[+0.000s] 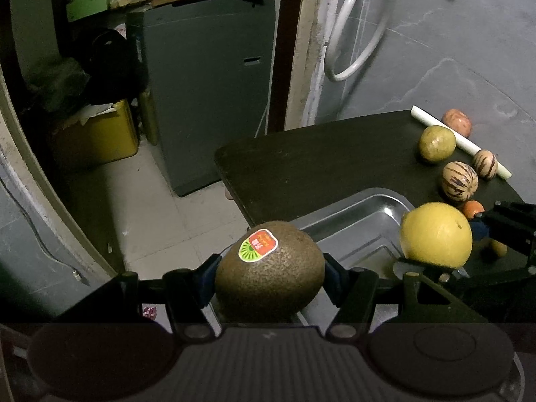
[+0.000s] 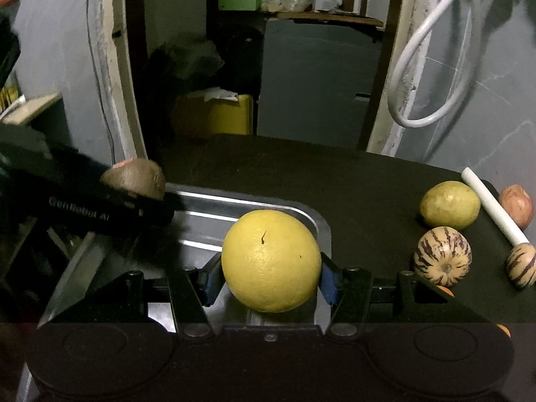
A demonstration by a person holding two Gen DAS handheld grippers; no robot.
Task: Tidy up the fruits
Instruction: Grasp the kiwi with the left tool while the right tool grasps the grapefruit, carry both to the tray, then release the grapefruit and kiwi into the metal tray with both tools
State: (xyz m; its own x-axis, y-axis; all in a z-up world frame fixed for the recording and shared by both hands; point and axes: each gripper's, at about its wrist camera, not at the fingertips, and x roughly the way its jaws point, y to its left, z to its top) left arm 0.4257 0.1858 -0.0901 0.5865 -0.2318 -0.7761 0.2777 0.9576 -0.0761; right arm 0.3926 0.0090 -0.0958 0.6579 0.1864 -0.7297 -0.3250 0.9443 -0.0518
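Gripping kiwi [image 1: 269, 269] in left claw [image 1: 269, 274], yellow citrus [image 2: 270, 260] in right claw [image 2: 270, 276]

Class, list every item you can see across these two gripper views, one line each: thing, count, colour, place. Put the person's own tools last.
Kiwi: one, brown with sticker, in left gripper, above tray.
Yellow citrus: one, yellow, in right gripper, above tray.
Metal tray: one, silver, near end of table.
Table: one, dark, under everything.
Striped melons: two, cream with purple stripes, on table right of tray.
Green-yellow fruit: one, behind larger striped melon.
Reddish fruit: one, far right, behind stick.
Orange fruit: one, mostly hidden.
White stick: one, lying diagonally.
Left gripper: black, shut on kiwi.
Right gripper: black, shut on citrus.
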